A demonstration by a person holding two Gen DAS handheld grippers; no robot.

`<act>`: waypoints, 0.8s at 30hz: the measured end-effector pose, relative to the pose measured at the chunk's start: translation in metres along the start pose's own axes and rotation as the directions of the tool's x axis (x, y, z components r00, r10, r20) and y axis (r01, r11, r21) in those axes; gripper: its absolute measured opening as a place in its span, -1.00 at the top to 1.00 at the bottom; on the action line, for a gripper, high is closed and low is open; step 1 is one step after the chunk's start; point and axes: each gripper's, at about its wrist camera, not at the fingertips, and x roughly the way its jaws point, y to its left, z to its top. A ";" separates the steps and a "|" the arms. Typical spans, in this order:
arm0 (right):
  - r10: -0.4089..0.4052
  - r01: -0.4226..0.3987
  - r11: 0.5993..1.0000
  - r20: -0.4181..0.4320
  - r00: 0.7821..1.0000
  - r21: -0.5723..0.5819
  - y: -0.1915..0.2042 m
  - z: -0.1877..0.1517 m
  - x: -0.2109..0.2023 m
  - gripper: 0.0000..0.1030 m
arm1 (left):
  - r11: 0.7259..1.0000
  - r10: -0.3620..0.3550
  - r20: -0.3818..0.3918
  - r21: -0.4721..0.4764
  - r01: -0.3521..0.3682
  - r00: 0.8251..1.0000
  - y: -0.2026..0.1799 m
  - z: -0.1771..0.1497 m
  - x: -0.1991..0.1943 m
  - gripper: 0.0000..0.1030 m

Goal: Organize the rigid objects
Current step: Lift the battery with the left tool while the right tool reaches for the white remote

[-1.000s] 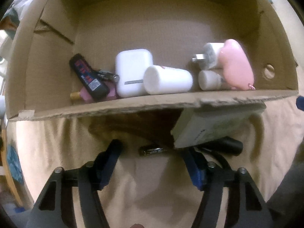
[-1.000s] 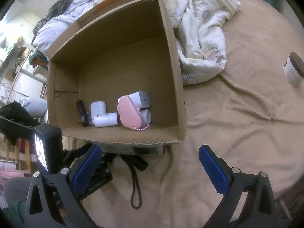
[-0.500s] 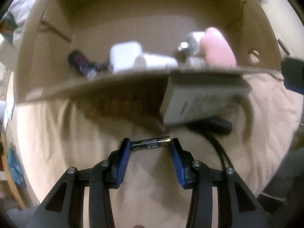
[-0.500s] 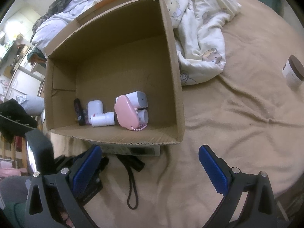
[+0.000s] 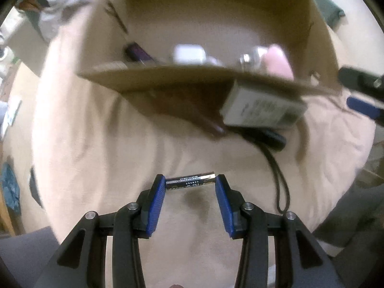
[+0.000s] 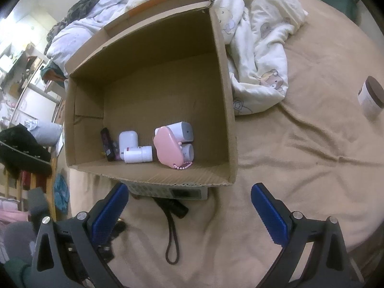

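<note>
Only the left wrist view shows the battery (image 5: 190, 183): it lies crosswise between the blue pads of the left gripper (image 5: 190, 184), clamped end to end and lifted clear of the tan blanket (image 5: 96, 144) that covers the bed. The jaws have just been closing, with the battery between them. That view is blurred; beyond the battery it catches the near wall of the cardboard box (image 5: 168, 79), a grey-white carton (image 5: 261, 108) wedged under the box's near edge, and a black strap (image 5: 278, 180) trailing from a dark object beside it.

The right wrist view is sharp and looks down into the cardboard box (image 6: 223, 96), which stands on the bed toward its left side. Along the box's near wall, left to right: a black stick-shaped item (image 6: 106, 144), a white case (image 6: 128, 139) with a white bottle (image 6: 138, 154) lying in front of it, then a pink oval case (image 6: 168, 150) with a bead chain, leaning on two white cylinders (image 6: 182, 130). The grey-white carton (image 6: 168, 192) sticks out under the near edge, with the looped strap (image 6: 171, 235) on the blanket below it.

A cream quilt with bear prints (image 6: 259, 55) is bunched at the bed's far side, right of the box — and a white jar with a brown lid (image 6: 370, 98) stands near the right edge. Cluttered shelves and hung clothes fill the room at the left.

The right gripper (image 6: 189, 211) points steeply down before the box, jaws spread wide with nothing between them.
</note>
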 end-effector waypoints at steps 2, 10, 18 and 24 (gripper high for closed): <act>0.009 -0.009 1.000 -0.004 1.000 0.010 -0.002 0.000 0.001 -1.00 | 1.000 -0.003 0.035 -0.024 0.004 0.999 0.006 0.004 -0.018 0.24; 0.037 -0.036 0.999 -0.053 0.998 0.015 0.001 -0.007 0.012 -1.00 | 0.997 0.017 0.152 -0.073 -0.006 0.988 0.055 0.039 -0.095 0.24; 0.026 -0.028 0.999 -0.124 0.992 -0.017 0.003 -0.005 0.043 -1.00 | 0.995 0.061 0.195 -0.091 -0.044 0.979 0.088 0.056 -0.111 0.24; 0.004 -0.026 0.989 -0.148 0.989 -0.146 0.021 0.007 0.064 -1.00 | 0.986 0.029 0.195 -0.167 0.004 0.980 0.102 0.060 -0.101 0.24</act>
